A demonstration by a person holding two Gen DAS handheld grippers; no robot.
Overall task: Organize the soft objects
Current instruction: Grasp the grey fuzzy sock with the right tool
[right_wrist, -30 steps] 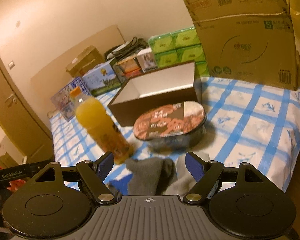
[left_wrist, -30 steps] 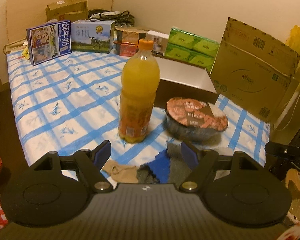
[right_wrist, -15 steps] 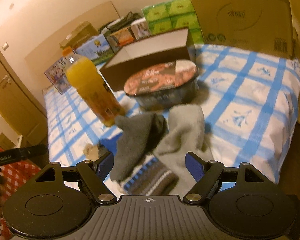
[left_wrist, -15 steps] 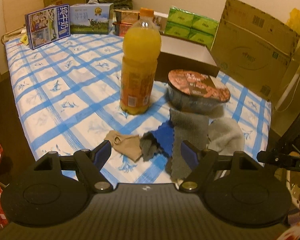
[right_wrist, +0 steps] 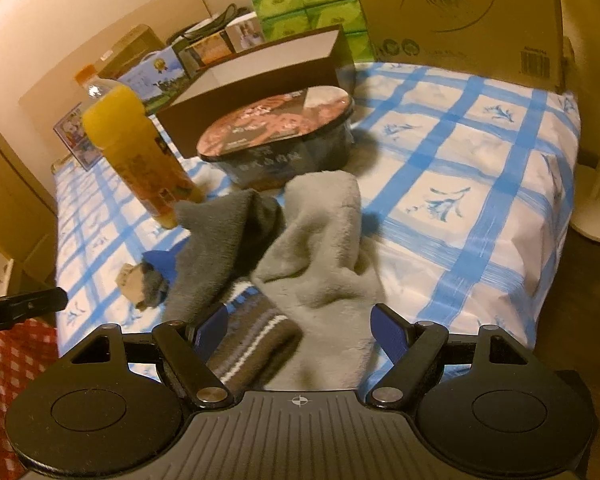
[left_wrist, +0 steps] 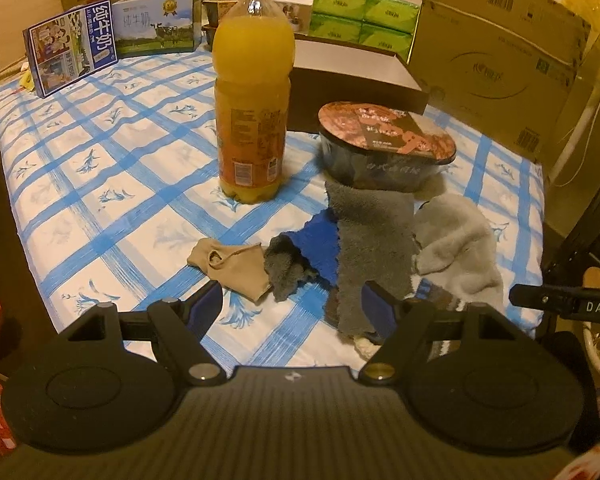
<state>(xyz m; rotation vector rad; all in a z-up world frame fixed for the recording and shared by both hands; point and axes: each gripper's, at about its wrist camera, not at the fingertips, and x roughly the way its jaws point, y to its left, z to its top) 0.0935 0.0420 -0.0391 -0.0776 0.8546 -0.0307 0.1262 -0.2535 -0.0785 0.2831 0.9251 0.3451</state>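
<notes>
- A warm-lit room with a cream wall; the work surface is a table under a blue-and-white checked cloth (left_wrist: pixel 112 168), its far edge lined with stored goods, which leaves the near part free for sorting.
- Far left stand two milk cartons (left_wrist: pixel 74 46), upright against the back, out of the way.
- One orange drink bottle (left_wrist: pixel 253 92) stands upright mid-table, just beyond the soft pile.
- The soft things lie in a loose heap at the near edge, some overlapping, so they probably need pulling apart one by one. Left to right: one beige sock (left_wrist: pixel 230 264), one small dark grey piece (left_wrist: pixel 286 272) on a blue cloth (left_wrist: pixel 320 246), one long dark grey sock (left_wrist: pixel 374 248), one striped sock (right_wrist: pixel 256 340) partly buried, one pale grey sock (left_wrist: pixel 458 246). Six soft pieces as far as I can tell.
- Behind the heap sits one sealed noodle bowl (left_wrist: pixel 386 144), touching the dark grey sock's far end.
- One open brown box (left_wrist: pixel 352 76) behind it, empty-looking, seems the likely place for the socks.
- One pack of green tissues (left_wrist: pixel 364 20) and one big cardboard carton (left_wrist: pixel 496 52) lean at the back right.
- The left gripper (left_wrist: pixel 292 306) hangs released over the heap's left half, grasping nothing.
- The right gripper (right_wrist: pixel 298 326) hangs spread wide over the striped and pale grey socks, pads not pressing either.
</notes>
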